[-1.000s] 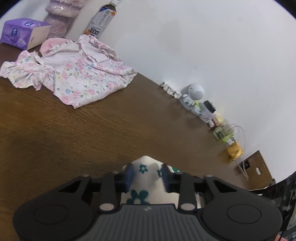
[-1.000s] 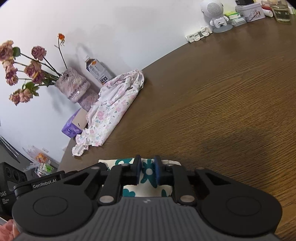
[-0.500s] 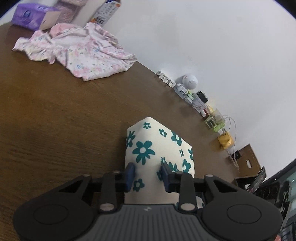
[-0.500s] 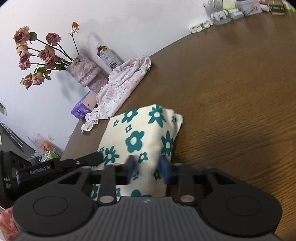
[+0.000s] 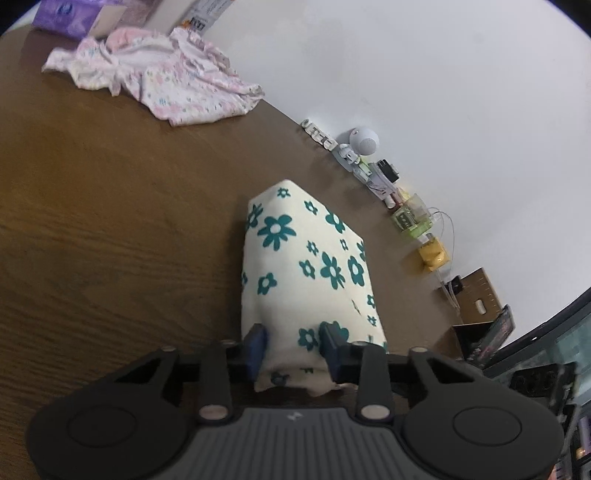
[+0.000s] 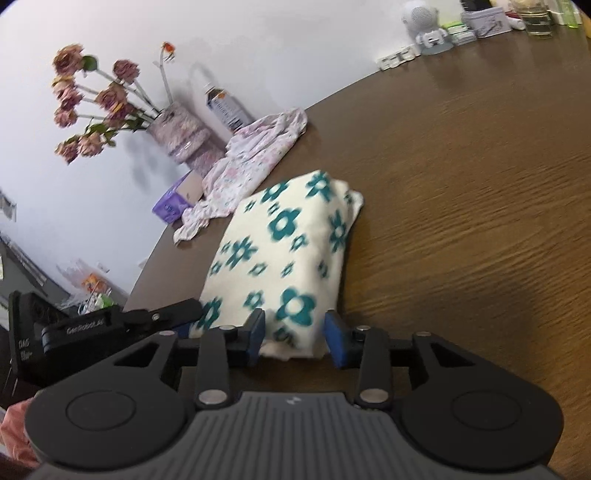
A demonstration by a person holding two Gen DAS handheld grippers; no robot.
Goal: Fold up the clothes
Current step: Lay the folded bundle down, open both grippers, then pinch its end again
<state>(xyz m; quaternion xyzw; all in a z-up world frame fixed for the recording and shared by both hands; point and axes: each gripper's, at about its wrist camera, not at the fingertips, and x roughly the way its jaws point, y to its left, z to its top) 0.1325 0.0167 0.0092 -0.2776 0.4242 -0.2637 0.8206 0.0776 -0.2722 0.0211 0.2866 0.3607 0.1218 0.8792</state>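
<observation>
Bare table (image 5: 110, 229) left of folded cloth (image 5: 306, 258); pink garment (image 5: 166, 85) far corner; clutter (image 5: 388, 177) lines wall edge.

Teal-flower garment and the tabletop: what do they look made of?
Teal-flower garment: soft woven or knit fabric, probably cotton, matte; it drapes and creases, and its printed flowers bend with the folds. Tabletop: dark brown wood or wood-look veneer, low sheen; grain lines run across it. Solid or laminate, I cannot tell.

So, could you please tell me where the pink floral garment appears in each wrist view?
Left wrist: pink floral garment at upper left, beyond the teal-flowered cloth.
Right wrist: garment left of centre, beside the vase.
Shared landmark: white robot figurine.
</observation>
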